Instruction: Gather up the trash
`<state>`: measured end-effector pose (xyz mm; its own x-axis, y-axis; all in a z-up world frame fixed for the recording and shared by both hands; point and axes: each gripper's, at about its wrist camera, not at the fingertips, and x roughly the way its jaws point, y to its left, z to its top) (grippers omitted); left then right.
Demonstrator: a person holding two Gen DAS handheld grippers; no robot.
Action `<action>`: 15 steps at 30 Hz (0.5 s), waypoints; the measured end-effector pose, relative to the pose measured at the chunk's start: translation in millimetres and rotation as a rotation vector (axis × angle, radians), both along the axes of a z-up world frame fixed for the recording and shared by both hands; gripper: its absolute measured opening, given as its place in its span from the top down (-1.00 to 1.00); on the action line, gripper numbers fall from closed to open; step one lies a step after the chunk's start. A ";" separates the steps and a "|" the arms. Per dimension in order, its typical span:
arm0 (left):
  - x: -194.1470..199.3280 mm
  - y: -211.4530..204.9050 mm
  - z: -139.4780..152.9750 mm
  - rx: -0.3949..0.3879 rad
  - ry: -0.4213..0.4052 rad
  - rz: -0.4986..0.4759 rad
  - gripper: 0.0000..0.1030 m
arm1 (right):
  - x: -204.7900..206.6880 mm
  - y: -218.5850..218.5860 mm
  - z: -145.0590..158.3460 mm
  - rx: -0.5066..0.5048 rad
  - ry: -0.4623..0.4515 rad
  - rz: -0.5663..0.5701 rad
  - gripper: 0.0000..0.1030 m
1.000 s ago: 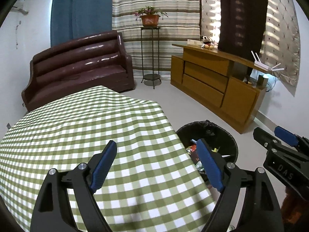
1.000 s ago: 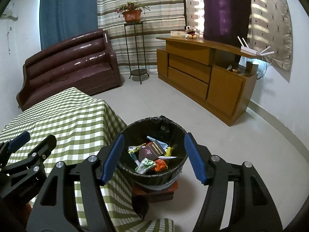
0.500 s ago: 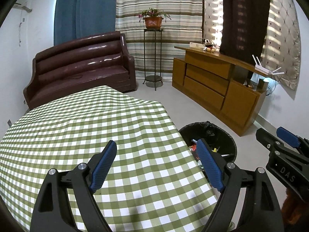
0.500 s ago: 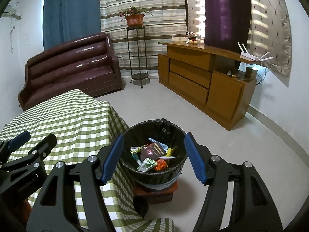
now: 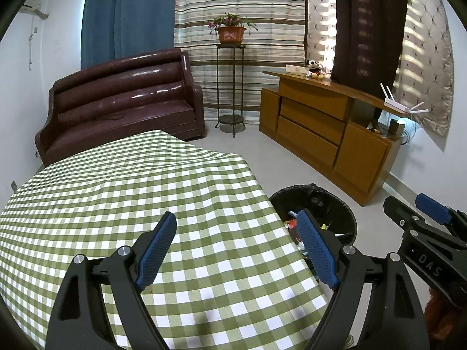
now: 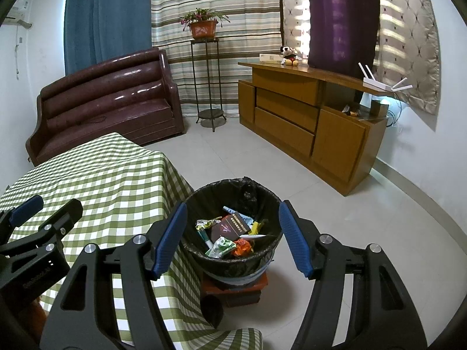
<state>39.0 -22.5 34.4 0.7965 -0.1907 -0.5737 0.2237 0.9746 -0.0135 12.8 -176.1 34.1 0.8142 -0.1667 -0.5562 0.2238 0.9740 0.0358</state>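
step in hand: judged as the close of the collecting; no loose trash showed on the table, and both tools hung idle with nothing carried.
left gripper: jaws stood wide apart and empty above the checked cloth, angled downward.
right gripper: jaws stood apart and empty, framing the bin from above without touching it.
trash: lay inside the bin; a dark booklet, crumpled green-and-white wrappers, an orange scrap, a pen-like stick and a yellow piece were visible.
bin position: on the floor just beside the table's corner, raised on a reddish block.
next move (judgement): a check of the tabletop and floor for leftovers; if any piece turned up, the nearer tool would need to descend over it with jaws spread, then close.
cloth: green-and-white gingham, matte, softly rippled, draped over the table edge.
bin liner: black plastic film, glossy and wrinkled, folded over a round rim.
gripper pads: blue, dimpled rubber on black rigid frames with metal pivots.
surroundings: glossy brown padded sofa, flat-panelled wooden cabinet, smooth pale floor tiles.
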 end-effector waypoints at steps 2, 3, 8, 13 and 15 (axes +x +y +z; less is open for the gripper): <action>-1.2 -0.3 1.4 0.002 -0.002 -0.002 -0.59 | 0.0 -0.1 0.1 0.000 -0.001 -0.001 -0.24; -2.8 -1.3 3.0 0.002 -0.003 -0.004 -0.59 | 0.0 -0.2 0.1 0.000 0.000 0.000 -0.24; -4.3 -2.8 4.6 0.002 -0.006 -0.004 -0.59 | -0.2 -0.5 0.5 -0.001 -0.001 0.000 -0.24; -5.5 -3.7 6.5 0.004 -0.015 -0.004 -0.59 | 0.3 -0.5 0.6 0.000 0.000 0.000 -0.24; -6.6 -4.2 6.9 0.005 -0.020 -0.007 -0.59 | -0.1 -0.7 0.7 0.000 0.001 0.000 -0.24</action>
<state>32.5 -26.7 41.3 0.8066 -0.1934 -0.5585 0.2303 0.9731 -0.0044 12.6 -176.7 34.9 0.8139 -0.1663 -0.5567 0.2235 0.9740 0.0358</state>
